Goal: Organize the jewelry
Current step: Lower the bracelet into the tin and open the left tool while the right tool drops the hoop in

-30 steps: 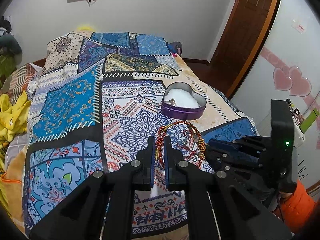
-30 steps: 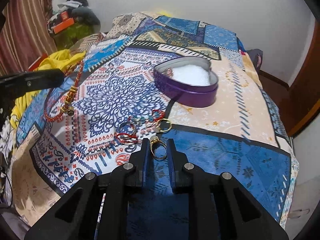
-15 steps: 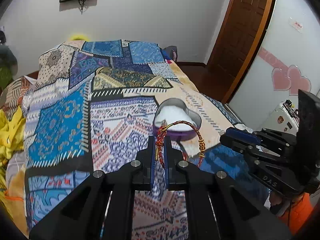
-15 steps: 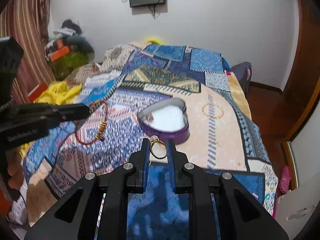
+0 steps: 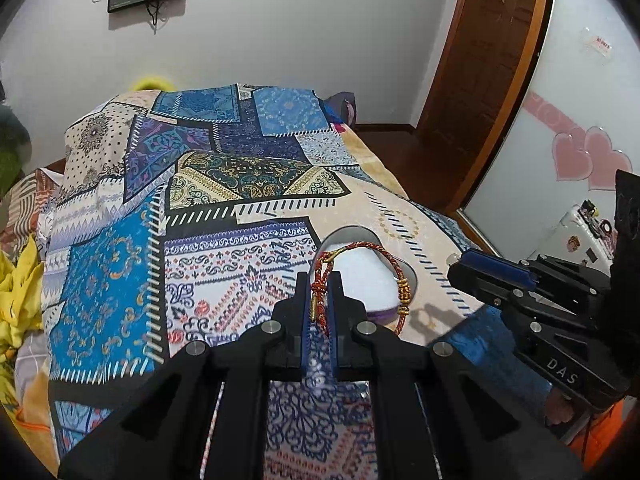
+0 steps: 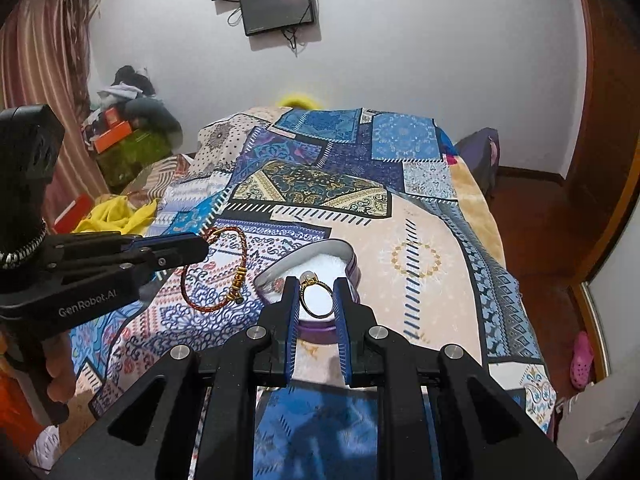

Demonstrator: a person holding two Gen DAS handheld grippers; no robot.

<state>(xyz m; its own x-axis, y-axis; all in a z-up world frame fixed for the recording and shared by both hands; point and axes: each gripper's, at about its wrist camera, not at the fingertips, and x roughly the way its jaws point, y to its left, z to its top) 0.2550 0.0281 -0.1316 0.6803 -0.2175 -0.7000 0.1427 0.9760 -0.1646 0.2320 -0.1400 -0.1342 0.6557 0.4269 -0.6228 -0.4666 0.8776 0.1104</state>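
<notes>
My left gripper [image 5: 319, 292] is shut on a red and gold cord bracelet [image 5: 394, 270], held in the air just above the near rim of the purple heart-shaped tin [image 5: 378, 314] with white lining. The bracelet also shows in the right wrist view [image 6: 236, 276], hanging from the left gripper [image 6: 202, 246]. My right gripper [image 6: 317, 294] is shut on a gold ring [image 6: 316, 300] and holds it over the tin [image 6: 354, 270]. The right gripper [image 5: 454, 270] shows at the right in the left wrist view.
The tin sits on a bed with a patchwork quilt [image 5: 224, 216]. Yellow clothes [image 6: 116, 216] lie at the bed's left side. A wooden door [image 5: 492, 60] and a white cabinet with pink hearts [image 5: 580, 160] stand to the right. Screens [image 6: 276, 4] hang on the far wall.
Both grippers have risen from the quilt and moved forward to the tin, carrying the bracelet and the ring. The other jewelry on the quilt has dropped out of view.
</notes>
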